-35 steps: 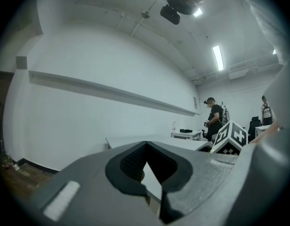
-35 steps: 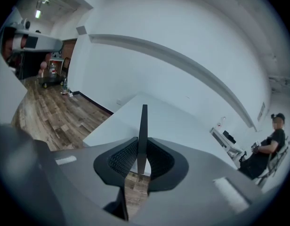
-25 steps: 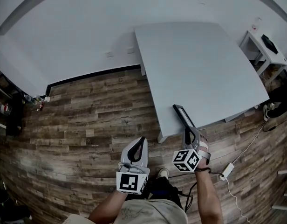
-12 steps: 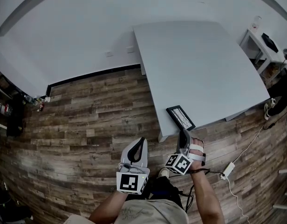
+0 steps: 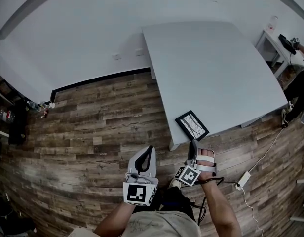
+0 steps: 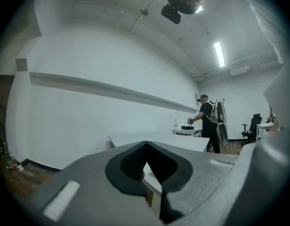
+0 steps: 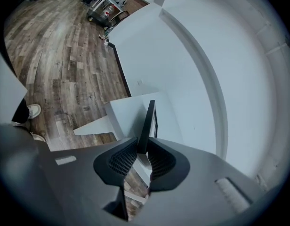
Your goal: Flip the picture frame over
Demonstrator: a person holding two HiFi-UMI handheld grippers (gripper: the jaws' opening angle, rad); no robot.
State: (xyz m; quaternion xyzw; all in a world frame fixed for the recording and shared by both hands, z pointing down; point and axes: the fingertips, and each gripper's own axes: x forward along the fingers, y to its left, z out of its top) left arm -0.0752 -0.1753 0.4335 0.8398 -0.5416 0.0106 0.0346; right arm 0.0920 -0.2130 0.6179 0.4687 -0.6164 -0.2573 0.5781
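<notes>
On the white table [image 5: 216,68], at its near corner, sits the picture frame [image 5: 192,125], glass side showing and overhanging the edge. The right gripper [image 5: 194,147] is just below it, jaws clamped on the frame's near edge. The left gripper [image 5: 149,152] hangs well apart over the wood floor [image 5: 93,132], jaws closed on nothing.

Bright, even ceiling-strip light [image 6: 219,53] — heavy fisheye bending, dark vignetted corners

white table [image 5: 216,68], wood floor [image 5: 93,127], power strip [image 5: 242,180]
</notes>
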